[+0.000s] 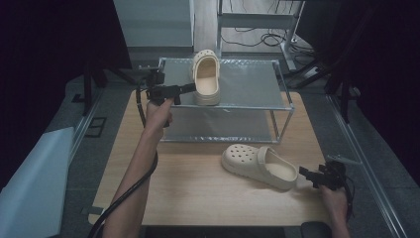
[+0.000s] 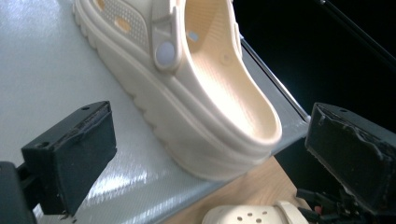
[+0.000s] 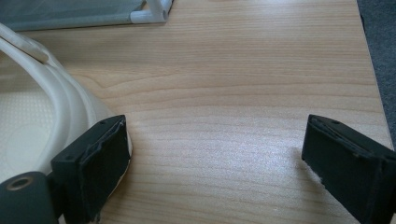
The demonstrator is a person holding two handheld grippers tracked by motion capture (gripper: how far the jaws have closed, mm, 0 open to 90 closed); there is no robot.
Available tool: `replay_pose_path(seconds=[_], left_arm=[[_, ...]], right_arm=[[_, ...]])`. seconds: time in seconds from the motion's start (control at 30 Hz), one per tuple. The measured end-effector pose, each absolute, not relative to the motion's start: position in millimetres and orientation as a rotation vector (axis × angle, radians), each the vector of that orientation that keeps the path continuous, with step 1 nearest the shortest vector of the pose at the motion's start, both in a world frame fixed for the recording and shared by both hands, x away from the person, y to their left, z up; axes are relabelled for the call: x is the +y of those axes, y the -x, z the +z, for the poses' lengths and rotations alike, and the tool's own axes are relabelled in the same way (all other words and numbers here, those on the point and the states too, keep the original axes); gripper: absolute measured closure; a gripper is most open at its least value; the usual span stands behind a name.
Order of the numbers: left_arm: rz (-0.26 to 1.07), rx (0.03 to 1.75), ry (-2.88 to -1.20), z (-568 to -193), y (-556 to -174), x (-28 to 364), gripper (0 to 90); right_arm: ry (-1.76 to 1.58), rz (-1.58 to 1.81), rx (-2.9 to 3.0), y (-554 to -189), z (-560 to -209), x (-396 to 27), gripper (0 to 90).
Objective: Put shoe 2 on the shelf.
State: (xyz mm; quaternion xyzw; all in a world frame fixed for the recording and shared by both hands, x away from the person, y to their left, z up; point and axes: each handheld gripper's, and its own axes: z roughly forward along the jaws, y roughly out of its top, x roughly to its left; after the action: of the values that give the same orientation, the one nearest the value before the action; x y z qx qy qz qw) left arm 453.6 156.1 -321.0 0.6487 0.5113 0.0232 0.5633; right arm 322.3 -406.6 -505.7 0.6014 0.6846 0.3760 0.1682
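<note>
1. Left gripper (image 1: 190, 88): held out at the left edge of the rack's upper shelf, jaws spread wide and gripping nothing; in the left gripper view they stand either side of a shoe's heel without touching it.
2. Rack (image 1: 285, 91): two-tier metal frame with grey shelves, at the far side of the table (image 1: 198, 193).
3. Upper shoe (image 1: 206, 79): cream clog, upright on the top shelf near its front edge, heel toward the person.
4. Lower shoe (image 1: 259, 166): matching clog on the table in front of the rack, toe pointing left.
5. Right gripper (image 1: 307, 174): just beside the lower shoe's heel, jaws apart and empty, the left jaw close against the heel rim.
6. Step, as judged: one shoe appears shelved; the next move likely calls for closing on the lower shoe's heel and lifting it beside its mate.
</note>
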Motion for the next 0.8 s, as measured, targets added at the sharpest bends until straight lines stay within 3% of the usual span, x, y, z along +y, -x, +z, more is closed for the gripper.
replay_pose_path(seconds=[0.8], left_arm=[[0.090, 1.087, -1.619, -367.3, -370.7, 163.2, 0.9]], right_arm=[[-1.705, 1.019, 1.945, -325.4, -505.4, -407.7, 7.1]])
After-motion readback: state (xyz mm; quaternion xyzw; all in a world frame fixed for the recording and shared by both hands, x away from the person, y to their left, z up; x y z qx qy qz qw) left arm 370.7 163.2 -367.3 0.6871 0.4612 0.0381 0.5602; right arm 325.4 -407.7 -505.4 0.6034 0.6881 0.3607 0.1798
